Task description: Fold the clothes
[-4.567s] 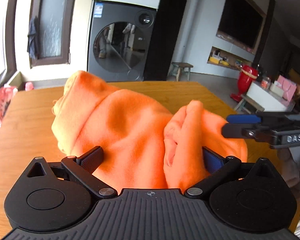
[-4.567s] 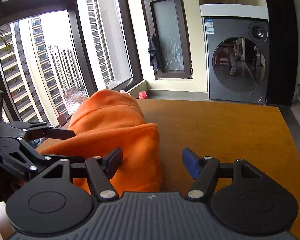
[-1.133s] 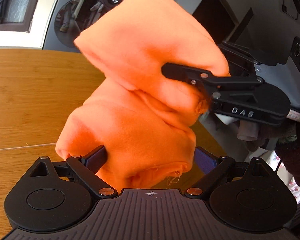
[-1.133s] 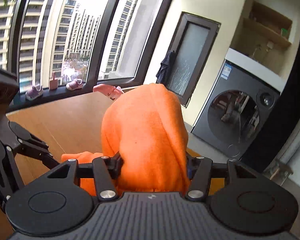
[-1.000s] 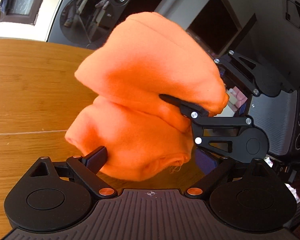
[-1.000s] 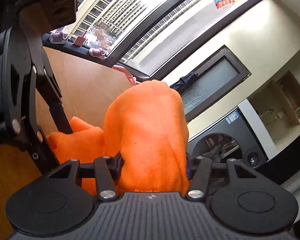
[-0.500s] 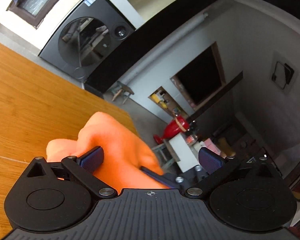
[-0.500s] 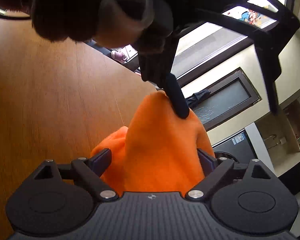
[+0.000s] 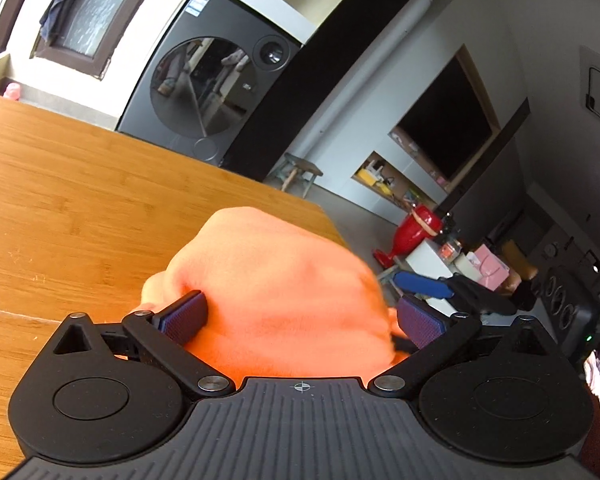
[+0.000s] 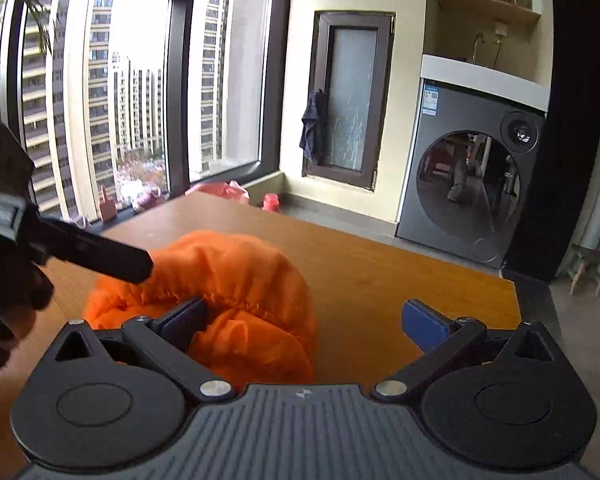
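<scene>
Orange fleece garment (image 10: 236,292), bunched into a rounded heap, lies on the wooden surface (image 10: 400,280) near its edge; it does not lie flat, and gathered folds show along its near side. Left gripper (image 9: 300,316) sits right over the heap with its fingers (image 9: 184,316) spread wide; the left pad rests against the cloth, the right pad stands just clear of it, so nothing is pinched. Right gripper (image 10: 304,320) has just been opening its fingers (image 10: 424,322) and they now stand fully apart; the heap lies by the left pad, while the right pad hangs over bare wood, and no cloth is gripped. From the right wrist view, one black finger of the other gripper reaches in from the left and touches the top of the heap; a dark-gloved hand (image 10: 8,292) shows behind it. A grey washing machine (image 10: 472,184) stands against the far wall beyond the surface; tall windows fill the left.
</scene>
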A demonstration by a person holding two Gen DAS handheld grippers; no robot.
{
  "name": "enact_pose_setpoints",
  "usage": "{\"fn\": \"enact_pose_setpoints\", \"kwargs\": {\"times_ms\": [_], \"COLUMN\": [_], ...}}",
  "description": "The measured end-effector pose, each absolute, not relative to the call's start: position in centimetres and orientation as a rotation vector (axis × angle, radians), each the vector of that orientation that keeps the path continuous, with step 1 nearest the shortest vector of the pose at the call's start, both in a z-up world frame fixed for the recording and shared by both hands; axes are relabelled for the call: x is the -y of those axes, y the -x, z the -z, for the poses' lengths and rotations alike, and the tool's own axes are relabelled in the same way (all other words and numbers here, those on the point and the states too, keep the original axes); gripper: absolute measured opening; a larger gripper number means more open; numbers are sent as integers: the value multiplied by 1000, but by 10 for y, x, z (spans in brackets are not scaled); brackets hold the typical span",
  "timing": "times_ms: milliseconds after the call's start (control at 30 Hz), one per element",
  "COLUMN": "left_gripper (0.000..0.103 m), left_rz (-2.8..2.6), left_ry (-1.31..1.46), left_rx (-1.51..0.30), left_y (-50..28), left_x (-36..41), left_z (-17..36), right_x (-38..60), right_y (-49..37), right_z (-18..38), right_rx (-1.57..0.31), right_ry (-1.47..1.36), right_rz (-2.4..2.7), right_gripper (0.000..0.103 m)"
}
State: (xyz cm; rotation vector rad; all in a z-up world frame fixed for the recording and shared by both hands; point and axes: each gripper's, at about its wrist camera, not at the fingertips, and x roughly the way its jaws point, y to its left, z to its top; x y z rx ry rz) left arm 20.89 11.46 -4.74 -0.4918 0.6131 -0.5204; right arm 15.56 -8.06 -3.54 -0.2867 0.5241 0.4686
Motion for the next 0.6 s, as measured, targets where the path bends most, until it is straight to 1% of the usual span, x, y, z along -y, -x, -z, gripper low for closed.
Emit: {"fn": "enact_pose_setpoints", "kwargs": {"times_ms": [100,267,433,533,600], "left_gripper": [103,103,103,103,103], "left_rz": [508,481,455,448,448], "left_ry": [445,365,276,285,300], "left_rx": [-619,-604,-582,-571,-569], "left_y": [-203,-200,-191,-191,-191], "left_x": [-108,-93,-81,-80,-83], "left_z": [49,48,49,50,51], "right_x": [85,92,121,140,151], "right_y": [-143,-131,-130,-132,-126], "right_z": [59,69,78,81,80], "right_rx": [-499,-479,-490,-499,-456], "right_ry": [245,159,-20,-132,-186], "right_rz": [-419,-389,-446,-482,-496], "right_gripper": [103,103,103,103,103]}}
